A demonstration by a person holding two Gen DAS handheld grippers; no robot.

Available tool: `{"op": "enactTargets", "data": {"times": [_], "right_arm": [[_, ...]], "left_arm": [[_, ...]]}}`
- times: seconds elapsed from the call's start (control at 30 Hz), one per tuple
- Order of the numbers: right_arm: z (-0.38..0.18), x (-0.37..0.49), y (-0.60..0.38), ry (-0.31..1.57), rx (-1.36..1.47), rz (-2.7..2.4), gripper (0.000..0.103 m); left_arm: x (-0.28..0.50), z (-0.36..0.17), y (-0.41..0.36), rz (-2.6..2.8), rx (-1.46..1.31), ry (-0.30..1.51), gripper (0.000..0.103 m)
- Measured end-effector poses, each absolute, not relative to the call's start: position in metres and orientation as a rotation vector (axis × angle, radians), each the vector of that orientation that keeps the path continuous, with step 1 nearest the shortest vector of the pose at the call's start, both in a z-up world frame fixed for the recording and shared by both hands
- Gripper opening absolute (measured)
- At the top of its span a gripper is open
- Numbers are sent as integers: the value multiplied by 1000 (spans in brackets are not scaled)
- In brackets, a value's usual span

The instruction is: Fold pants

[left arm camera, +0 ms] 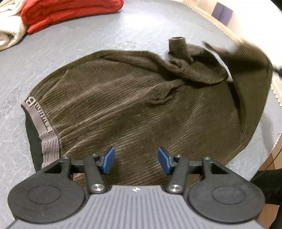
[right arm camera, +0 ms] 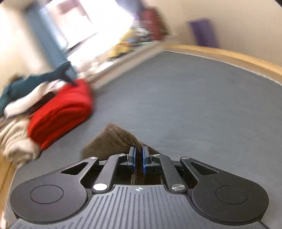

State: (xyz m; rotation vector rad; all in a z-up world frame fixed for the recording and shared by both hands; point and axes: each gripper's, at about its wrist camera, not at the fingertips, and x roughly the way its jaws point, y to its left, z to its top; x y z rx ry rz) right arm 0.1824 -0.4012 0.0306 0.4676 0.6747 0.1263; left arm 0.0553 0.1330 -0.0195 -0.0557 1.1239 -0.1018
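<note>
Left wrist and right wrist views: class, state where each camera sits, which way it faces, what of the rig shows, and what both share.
Left wrist: sits behind the left gripper, looking forward and down over the brown pants spread on the grey mattress; its open blue-padded fingers show.
Right wrist: sits behind the right gripper, looking low across the mattress toward a blurred room; its fingers show, shut on a bunch of the pants.
Shared: pants, mattress, red folded garment, cream garment.
</note>
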Motion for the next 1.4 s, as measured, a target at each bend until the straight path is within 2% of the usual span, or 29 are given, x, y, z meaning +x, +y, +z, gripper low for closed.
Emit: {"op": "enactTargets", "data": {"times": [0.1,0.2,0.23,0.3,0.43,0.47,0.57,0.63,0.7,0.73,0.97,1.0,1.13,1.2,1.4], "right_arm": [[6,154,-467,790,500,-67,7],[-37,128,-511,1020,471,-282,7],[-49,120,-521,1068,490,-316,1],[-61,107,-540,1086,519,-377,3],[-60,99,-560,990,572,-331,6],[-58,99,-562,954,583,-301,8],[-47,99,-555,848,542,-174,24],[-43,105,-537,811,469,-77,42],[-47,118,-519,809,403,-14,52],[-50,124,-512,816,384,-8,55],[-81,168,-477,922,265,72,56],[-85,172,-471,938,229,77,52],[-78,166,-471,924,163,78,11],[-68,161,-478,879,192,76,0],[-45,145,-499,774,262,78,2]], "left_arm": [[57,-15,132,-109,-61,1108,61],[59,-16,132,-105,-55,1111,61],[59,-16,132,-104,-55,1113,61],[60,-16,131,-106,-53,1115,62],[60,-20,123,-113,-43,1128,62],[60,-21,121,-115,-37,1131,63],[60,-24,118,-114,-15,1137,66],[61,-25,119,-104,-13,1143,66],[61,-28,122,-86,-18,1151,66],[61,-29,124,-75,-21,1156,67],[62,-38,132,-32,-20,1182,67],[62,-38,133,-29,-18,1182,67],[66,-40,133,-25,-16,1186,67],[68,-41,131,-29,-13,1188,67],[74,-41,120,-55,-4,1184,68]]}}
